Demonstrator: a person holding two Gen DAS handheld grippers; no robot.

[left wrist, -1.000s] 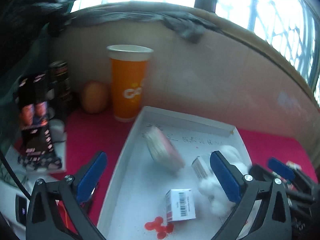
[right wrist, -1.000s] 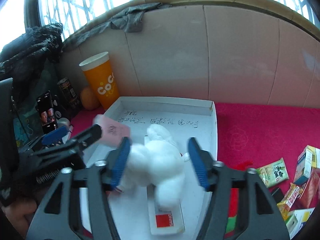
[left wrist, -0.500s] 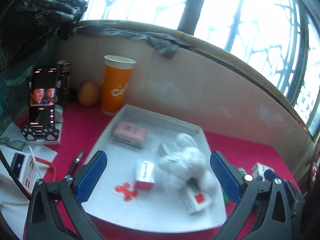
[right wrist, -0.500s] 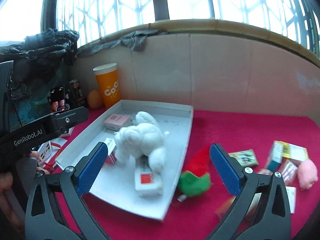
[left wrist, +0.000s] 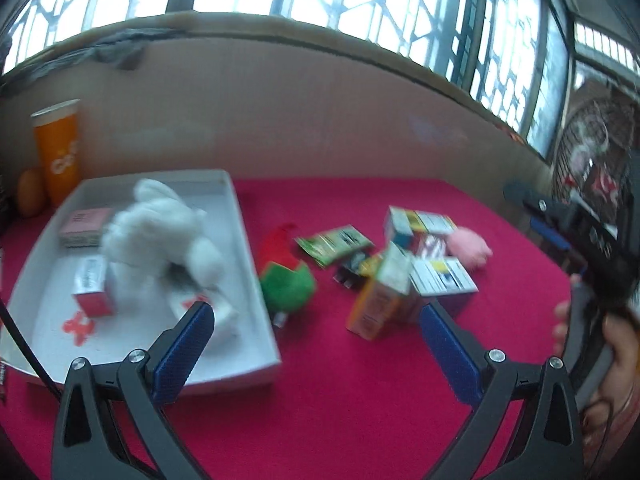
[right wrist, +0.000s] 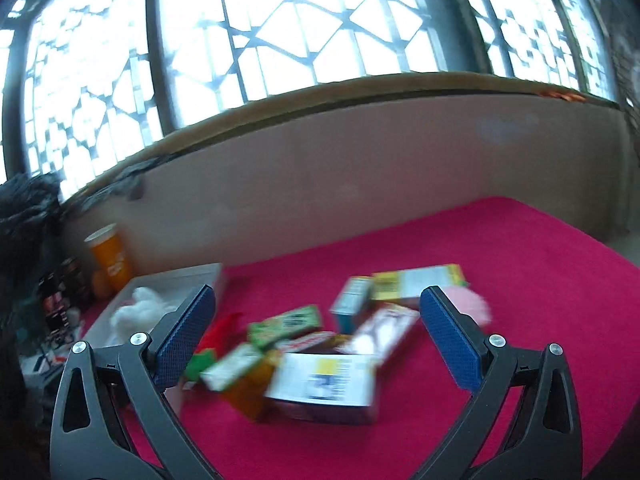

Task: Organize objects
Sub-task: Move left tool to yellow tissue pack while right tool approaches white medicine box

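From my seat the white plush toy (left wrist: 160, 236) sits in the shallow white tray (left wrist: 256, 288), left of the jumbled small cartons (left wrist: 420, 264) on the red-covered worktop (left wrist: 360, 400).

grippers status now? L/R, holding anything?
Left gripper: open, holding nothing.
Right gripper: open, holding nothing, facing the boxes.

1. Your left gripper (left wrist: 314, 350) carries two black, triangular-cutout arms, each tipped with a blue pad (left wrist: 182, 354) of fine cross-hatched texture.
2. Silver round-head screws (left wrist: 136, 356) pin each pad mount to its arm, two to a side.
3. A thin black cable (left wrist: 20, 344) curves along the lower left of your left wrist view.
4. Your right gripper (right wrist: 316, 344) is built the same: black frame, blue textured pads, paired silver screws.
5. Seen from the left wrist camera, your right gripper's black body (left wrist: 592, 240) shows a blue pad and small screws.
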